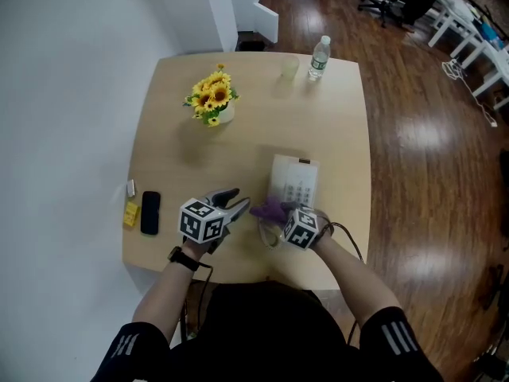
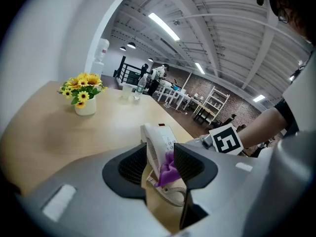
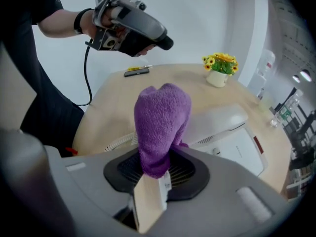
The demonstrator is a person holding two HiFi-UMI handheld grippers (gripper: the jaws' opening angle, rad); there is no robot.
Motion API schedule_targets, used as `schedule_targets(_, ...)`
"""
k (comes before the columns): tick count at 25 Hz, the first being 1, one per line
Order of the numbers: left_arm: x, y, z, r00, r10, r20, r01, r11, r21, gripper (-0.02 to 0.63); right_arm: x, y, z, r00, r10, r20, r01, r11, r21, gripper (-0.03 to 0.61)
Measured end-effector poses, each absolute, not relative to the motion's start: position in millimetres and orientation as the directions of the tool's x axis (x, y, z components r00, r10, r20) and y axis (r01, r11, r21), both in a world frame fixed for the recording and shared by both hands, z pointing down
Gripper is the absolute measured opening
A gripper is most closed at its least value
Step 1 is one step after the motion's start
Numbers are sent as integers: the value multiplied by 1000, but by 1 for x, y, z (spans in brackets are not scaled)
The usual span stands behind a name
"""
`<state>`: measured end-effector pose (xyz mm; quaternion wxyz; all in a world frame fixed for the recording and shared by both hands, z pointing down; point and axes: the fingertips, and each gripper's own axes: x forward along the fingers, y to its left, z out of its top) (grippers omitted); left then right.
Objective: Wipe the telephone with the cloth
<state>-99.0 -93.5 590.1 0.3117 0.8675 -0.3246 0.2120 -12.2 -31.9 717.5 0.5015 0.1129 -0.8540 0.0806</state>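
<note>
The white telephone lies on the wooden table, near its front right. My right gripper is shut on a purple cloth, which stands up from the jaws beside the handset at the telephone's near left end. My left gripper hovers just left of the cloth, open, with nothing held. Through its gap I see the telephone and the cloth further off. The coiled cord lies on the table by the handset.
A vase of sunflowers stands at the back left. A water bottle and a clear cup are at the far edge. A black mobile phone and a yellow item lie near the left edge.
</note>
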Motion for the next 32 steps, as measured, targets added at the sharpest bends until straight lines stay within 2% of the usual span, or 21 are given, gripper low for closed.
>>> schedule_targets(6,-86,-98,608,719,-365,592,-667,-603,437,167,-14,3,739,-443,-39,895,-238,968,-76,117)
schedule_targets(9,-74,-103,619,734,-323,598,-644,-610,461,167,-10,12,735,-463,-45,885,-270,958,-93,118)
schedule_targets(17,-29,-122,658,771,-198,605,-583,-601,546,192,33,19,677,-595,-201,779,-505,847,-167,118)
schedule_targets(23,-11,-126,690,838,-118,533,-527,-425,736,206,77,30,661,-587,-313,746,-631,755,-179,118)
schedule_targets(27,-4,-120,704,869,-44,493,-470,-389,793,204,94,36,659,-572,-353,741,-680,708,-188,118)
schedule_targets(29,-1,-121,708,891,-43,452,-438,-343,831,188,99,39,658,-569,-360,739,-691,697,-192,118)
schedule_targets(32,1,-126,710,916,-71,394,-397,-297,869,124,101,43,656,-569,-369,735,-700,686,-198,118)
